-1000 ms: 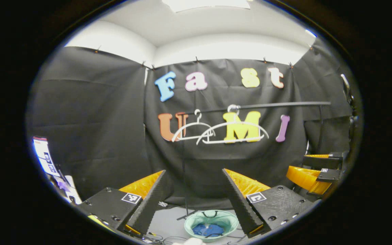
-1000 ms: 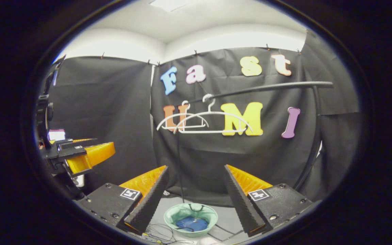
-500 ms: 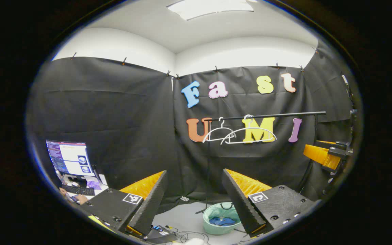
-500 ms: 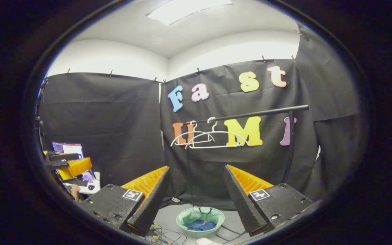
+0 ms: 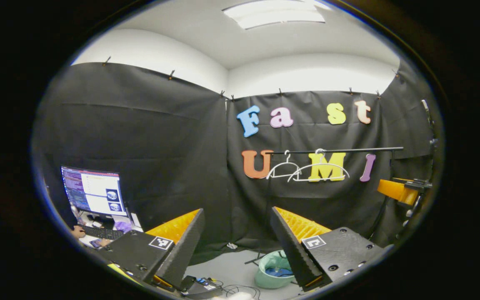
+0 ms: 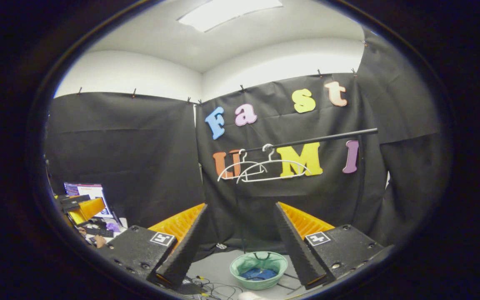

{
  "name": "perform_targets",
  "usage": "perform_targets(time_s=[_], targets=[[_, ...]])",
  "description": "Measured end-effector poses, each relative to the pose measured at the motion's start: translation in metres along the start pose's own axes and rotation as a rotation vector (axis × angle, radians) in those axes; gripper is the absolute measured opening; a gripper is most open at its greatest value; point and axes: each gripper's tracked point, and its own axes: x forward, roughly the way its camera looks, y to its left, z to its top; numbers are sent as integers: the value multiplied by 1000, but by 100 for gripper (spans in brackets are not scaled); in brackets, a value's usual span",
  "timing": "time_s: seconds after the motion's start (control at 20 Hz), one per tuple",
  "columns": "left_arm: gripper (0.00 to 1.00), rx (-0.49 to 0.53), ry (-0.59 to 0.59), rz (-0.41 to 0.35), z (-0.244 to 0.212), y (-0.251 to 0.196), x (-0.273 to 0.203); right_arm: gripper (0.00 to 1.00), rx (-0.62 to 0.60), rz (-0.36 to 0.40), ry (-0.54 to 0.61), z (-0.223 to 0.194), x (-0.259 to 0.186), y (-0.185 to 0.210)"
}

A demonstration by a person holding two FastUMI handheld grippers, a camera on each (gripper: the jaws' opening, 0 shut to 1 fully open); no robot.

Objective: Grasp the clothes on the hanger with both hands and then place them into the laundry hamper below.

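Two bare white hangers (image 5: pixel 306 171) (image 6: pixel 261 168) hang side by side on a black rail (image 5: pixel 340 149) (image 6: pixel 319 137) against the back wall. Below stands a pale green laundry hamper (image 5: pixel 266 281) (image 6: pixel 261 286) on the grey floor, with blue clothes (image 5: pixel 279 272) (image 6: pixel 258 273) lying inside it. My left gripper (image 5: pixel 237 210) is open and holds nothing, well back from the rail. My right gripper (image 6: pixel 240 206) is open too, its fingers framing the hamper. The right gripper (image 5: pixel 398 189) also shows at the far right of the left gripper view, and the left gripper (image 6: pixel 79 206) at the far left of the right gripper view.
A lit monitor (image 5: pixel 92 191) (image 6: pixel 86 189) and a keyboard (image 5: pixel 98 232) sit on a desk at the left, with a person's hand (image 5: pixel 77 231) beside them. Cables (image 5: pixel 231 287) (image 6: pixel 211 287) lie on the floor in front of the hamper. The rail's upright post (image 6: pixel 361 187) stands at the right.
Both grippers have drawn back from the rail, so hangers and hamper look smaller. The left gripper view has swung left, bringing the monitor and desk in. Both stay open.
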Motion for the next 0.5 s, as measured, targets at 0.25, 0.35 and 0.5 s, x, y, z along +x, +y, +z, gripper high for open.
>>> perform_targets(time_s=[0.25, 0.35, 0.5], targets=[[100, 5, -4, -15, 3, 13, 4, 99, -45, -13, 4, -1, -2, 20], [100, -10, -2, -29, 2, 13, 4, 99, -47, -22, 12, -2, -4, 22], [100, -3, 3, -50, 1, 13, 5, 99, -67, -42, 24, -1, -7, 22]])
